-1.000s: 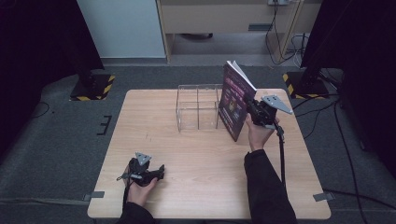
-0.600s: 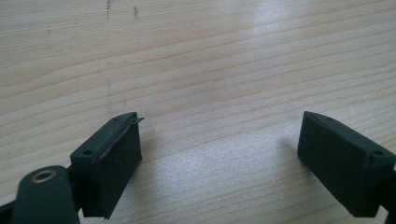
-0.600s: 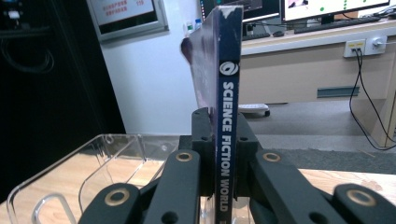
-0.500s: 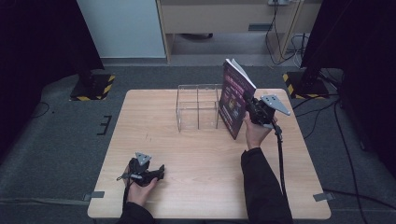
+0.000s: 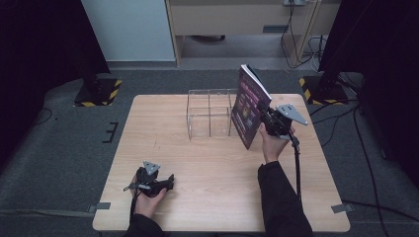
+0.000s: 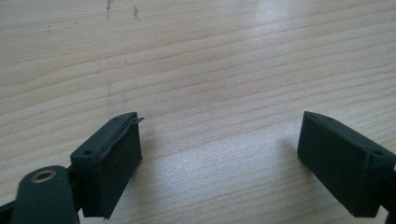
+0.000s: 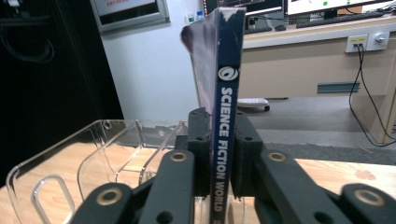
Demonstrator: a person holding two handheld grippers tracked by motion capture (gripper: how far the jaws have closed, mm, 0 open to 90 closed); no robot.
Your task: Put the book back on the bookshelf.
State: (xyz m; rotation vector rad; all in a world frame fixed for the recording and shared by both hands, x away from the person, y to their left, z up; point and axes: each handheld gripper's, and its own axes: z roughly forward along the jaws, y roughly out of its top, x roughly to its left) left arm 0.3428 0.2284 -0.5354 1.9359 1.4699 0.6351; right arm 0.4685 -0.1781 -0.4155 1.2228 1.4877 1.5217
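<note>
The right gripper (image 5: pixel 269 123) is clamping a thin book (image 5: pixel 249 112) by its spine, the two black pads (image 7: pixel 198 154) pressing on either side of the white lettering. Its jaws have just been easing open a little, yet the book is still sitting pinched between them. The book is standing upright at about two o'clock on the table (image 5: pixel 217 197), just beside the right end of a clear acrylic rack (image 5: pixel 210 113). The left gripper (image 5: pixel 165 183) is resting near seven o'clock, well apart from the book, its jaws gaping wide over bare wood with nothing between them.

The book's foot is being hidden behind the right gripper's black linkage in the right gripper view, and its glossy purple cover is too small to read. The rack is looking transparent, with rounded corners and an oval cut-out; the table is pale, grained wood.
</note>
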